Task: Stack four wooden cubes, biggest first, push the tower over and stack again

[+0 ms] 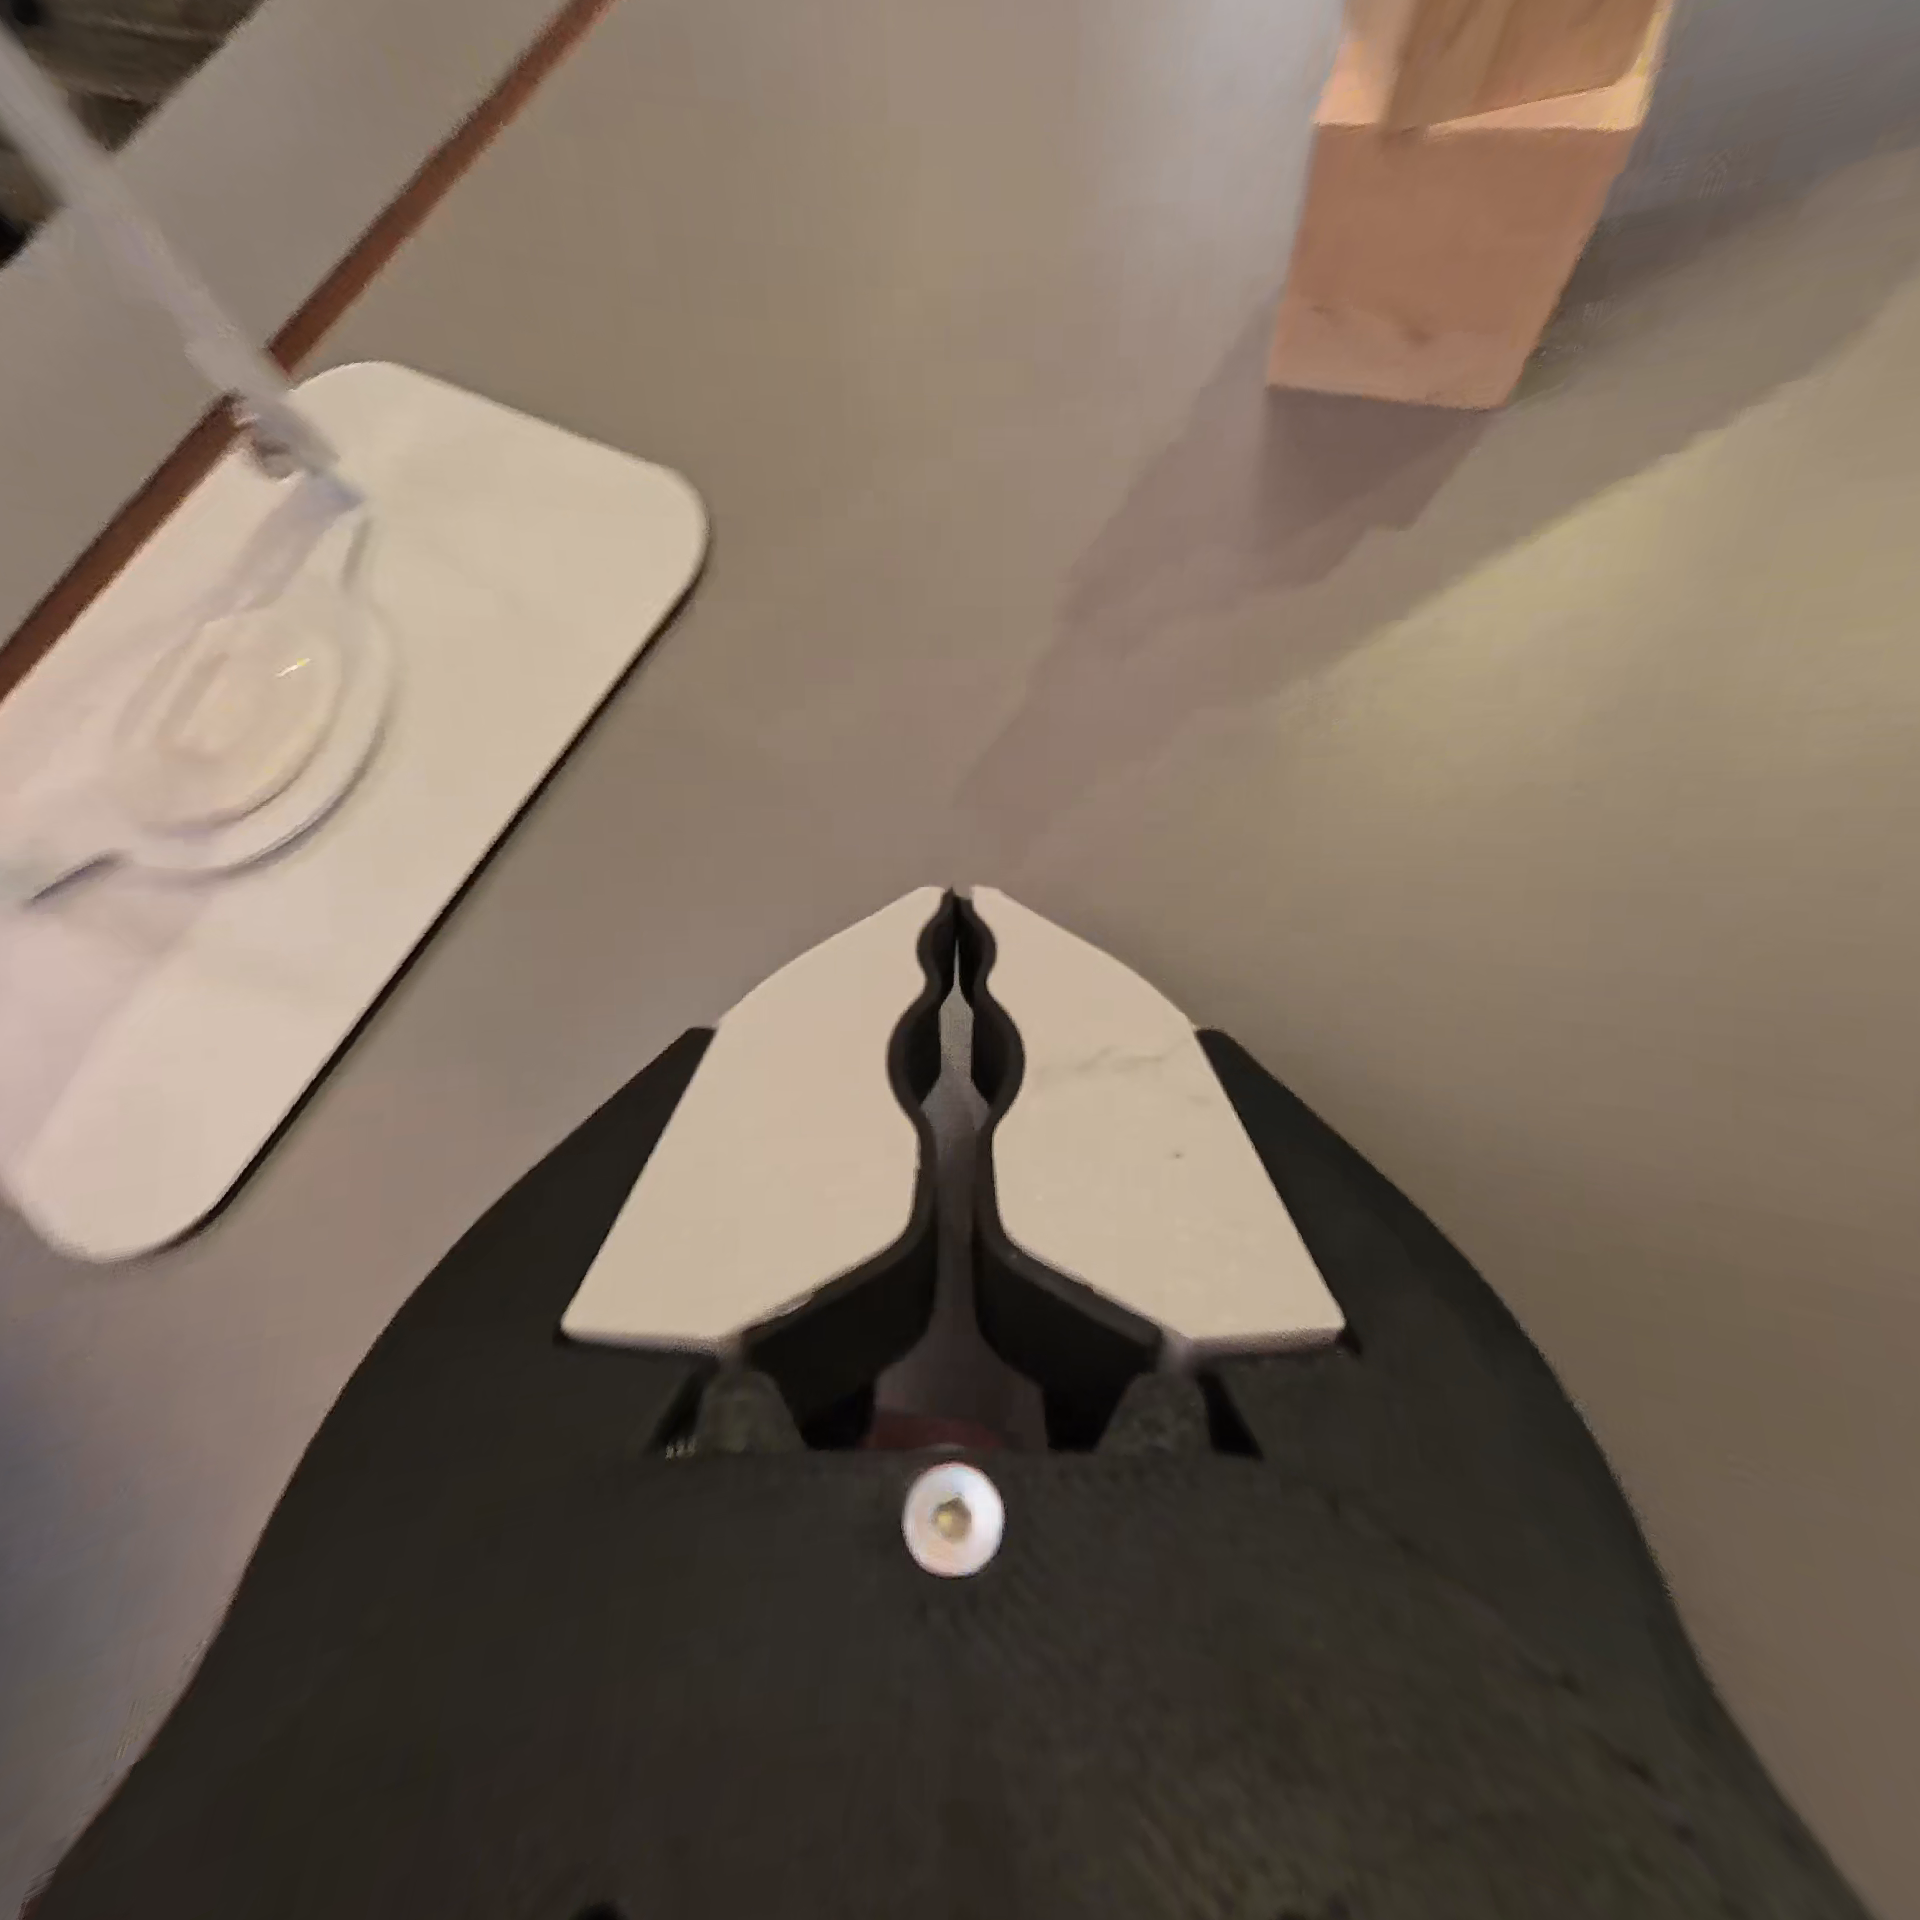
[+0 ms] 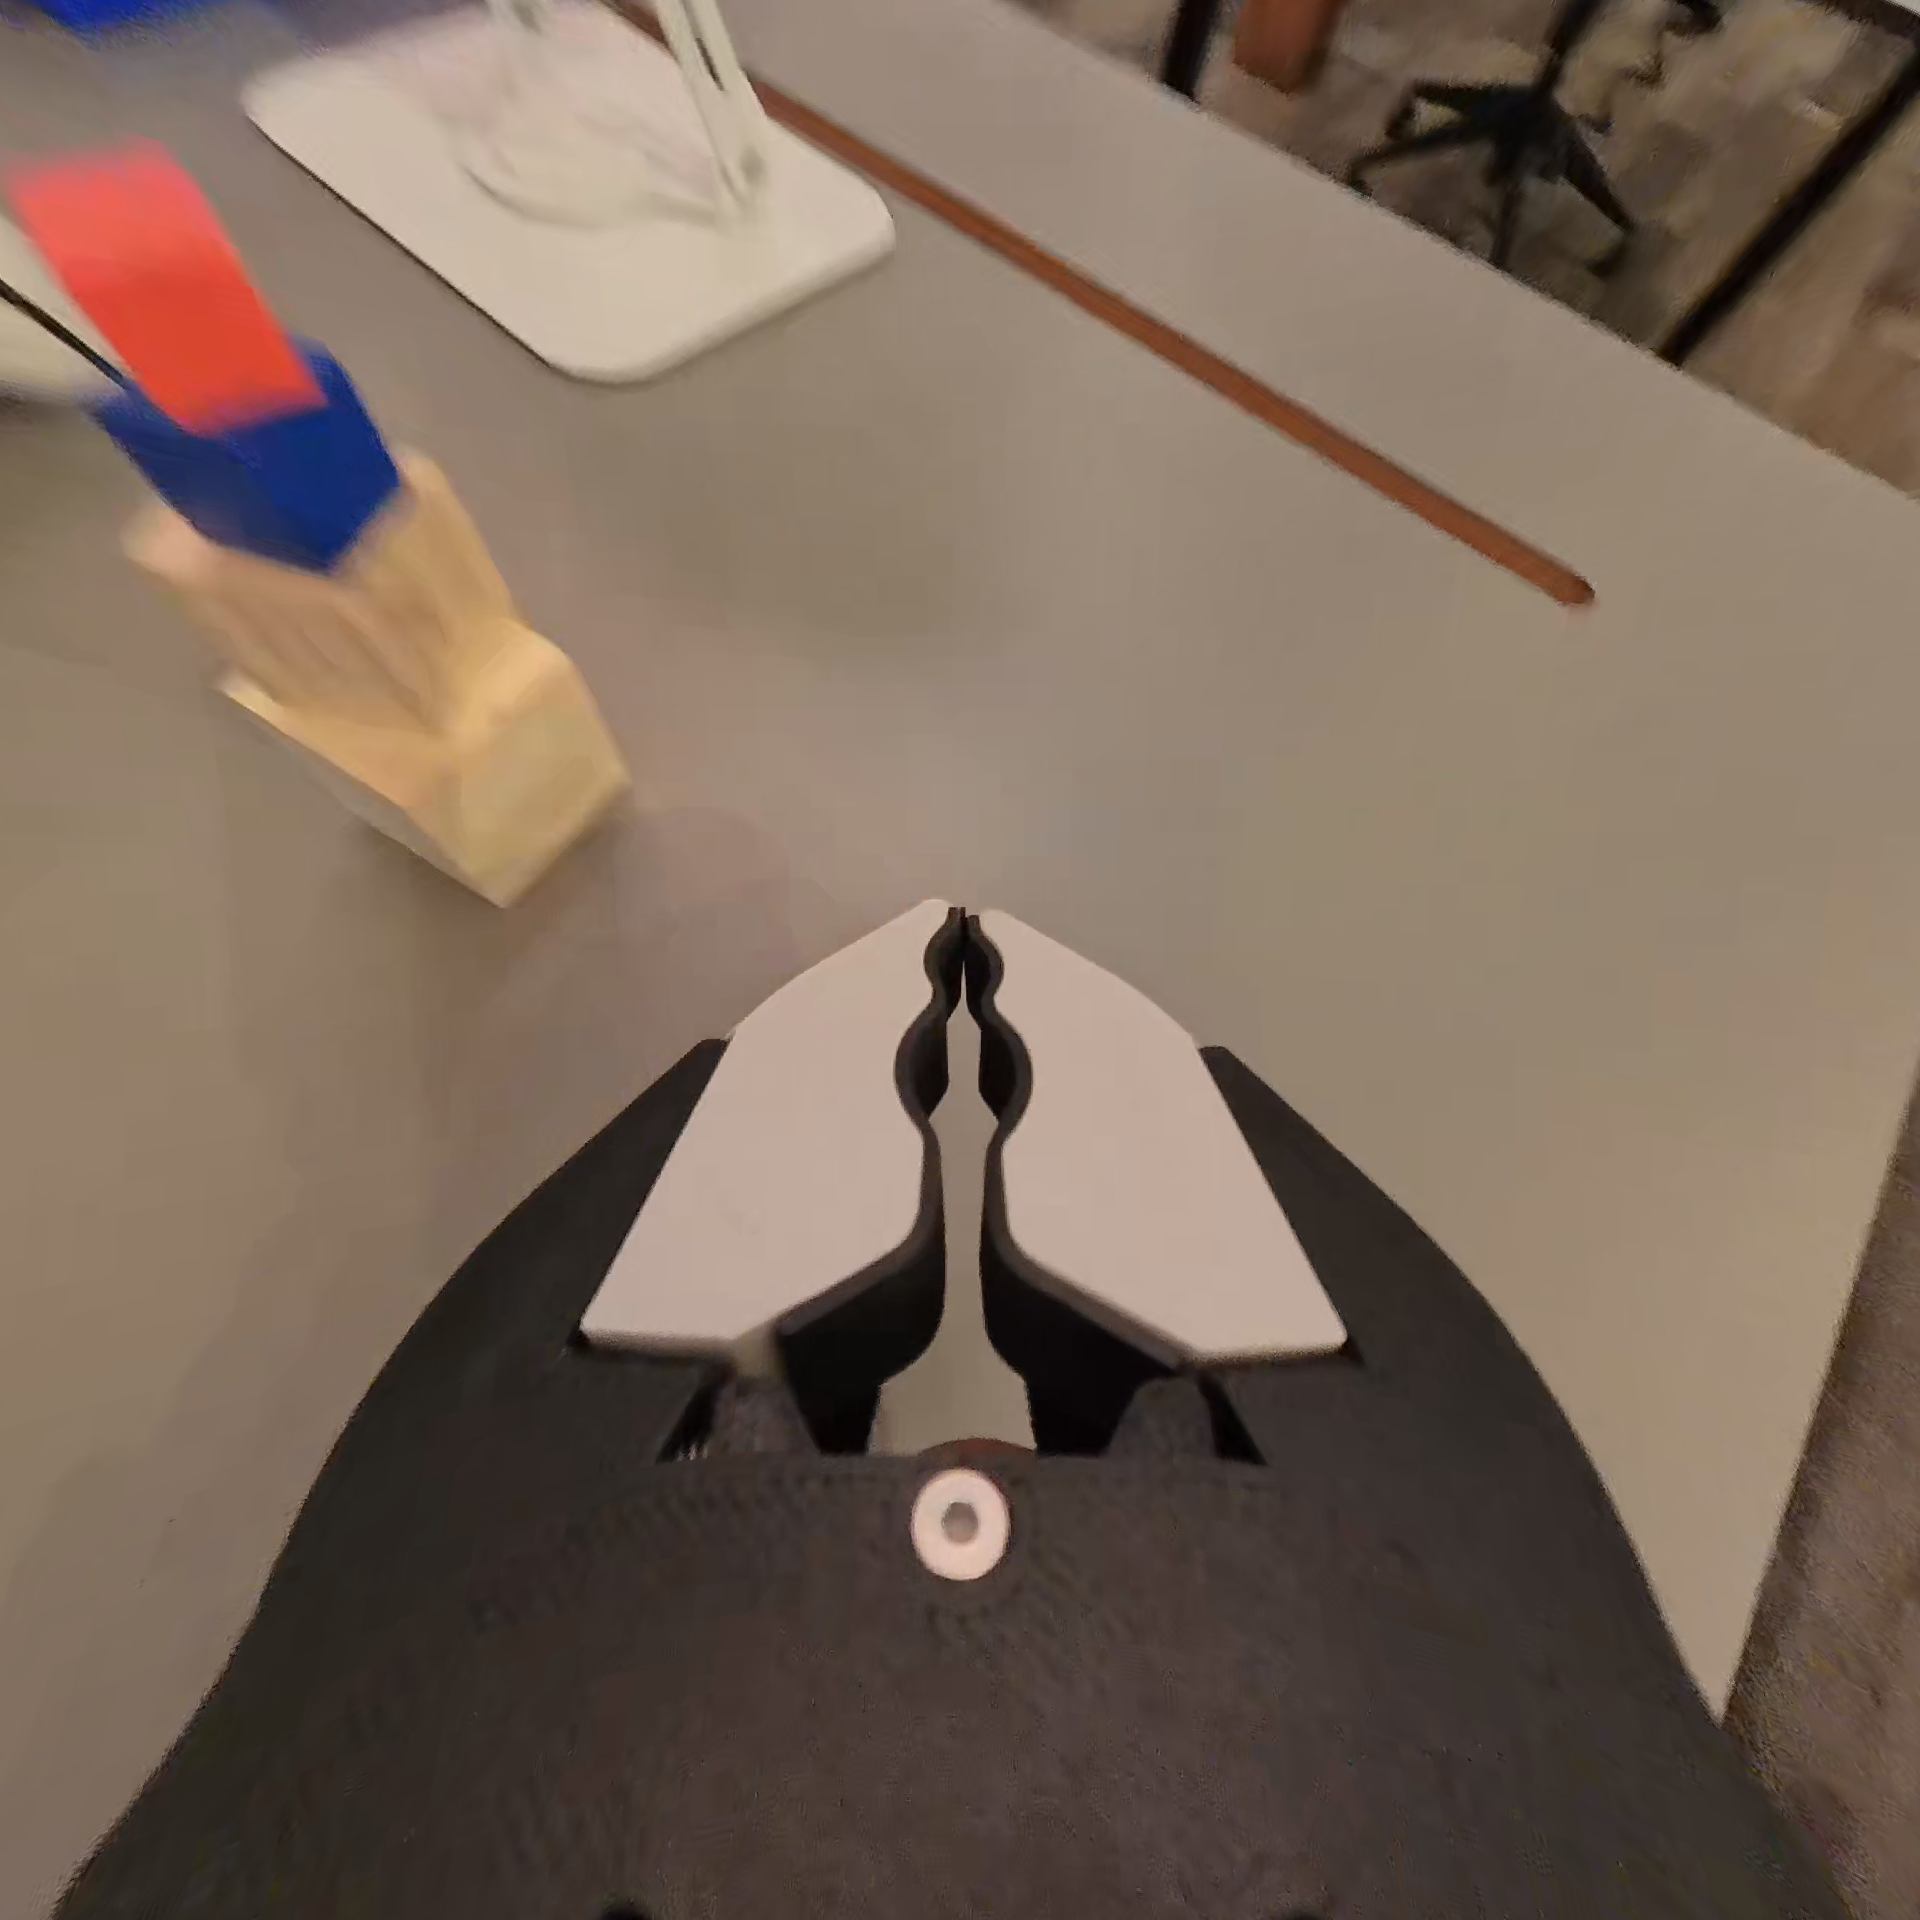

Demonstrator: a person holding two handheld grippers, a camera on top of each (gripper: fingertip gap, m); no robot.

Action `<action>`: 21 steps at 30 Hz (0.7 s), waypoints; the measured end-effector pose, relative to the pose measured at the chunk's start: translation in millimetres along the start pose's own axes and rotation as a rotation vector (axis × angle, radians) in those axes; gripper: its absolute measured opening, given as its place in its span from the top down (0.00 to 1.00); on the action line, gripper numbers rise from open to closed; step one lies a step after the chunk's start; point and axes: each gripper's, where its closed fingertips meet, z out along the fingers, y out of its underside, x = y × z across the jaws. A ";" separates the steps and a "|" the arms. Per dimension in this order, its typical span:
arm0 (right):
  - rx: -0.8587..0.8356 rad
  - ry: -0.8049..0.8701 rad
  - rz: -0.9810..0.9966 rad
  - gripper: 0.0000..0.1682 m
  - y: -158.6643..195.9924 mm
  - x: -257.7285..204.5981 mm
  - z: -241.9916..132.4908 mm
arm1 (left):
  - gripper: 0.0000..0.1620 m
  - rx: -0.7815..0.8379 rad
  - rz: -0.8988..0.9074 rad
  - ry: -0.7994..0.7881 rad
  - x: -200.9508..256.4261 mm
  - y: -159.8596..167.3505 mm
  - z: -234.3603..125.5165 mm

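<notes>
A tower of cubes stands on the grey table (image 2: 1143, 727) at the left of the right wrist view: a big pale wooden cube (image 2: 457, 769) at the bottom, a smaller pale one (image 2: 343, 613) on it, then a blue cube (image 2: 270, 478) and a red cube (image 2: 156, 281) on top. In the left wrist view only the bottom cube (image 1: 1444, 249) shows, at the upper right. My left gripper (image 1: 954, 899) is shut with nothing between its pads, above bare table. My right gripper (image 2: 962, 916) is shut and empty, to the right of the tower and apart from it.
A white stand base (image 1: 343, 790) with a clear disc and a slanted arm lies at the left of the left wrist view; it also shows at the top of the right wrist view (image 2: 623, 239). A brown slot (image 2: 1195, 353) crosses the table. The table's right edge (image 2: 1829, 1299) is near. The gap from one gripper's tips to the other's is roughly 30 centimetres. To reach the big pale wooden cube (image 2: 457, 769) in a straight line is about 11 centimetres for my right fingers, about 20 centimetres for my left.
</notes>
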 end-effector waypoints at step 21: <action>-0.062 0.289 0.140 1.00 60.1 53.3 -8.6 | 1.00 -0.039 -0.183 -0.452 -109.5 118.1 -132.6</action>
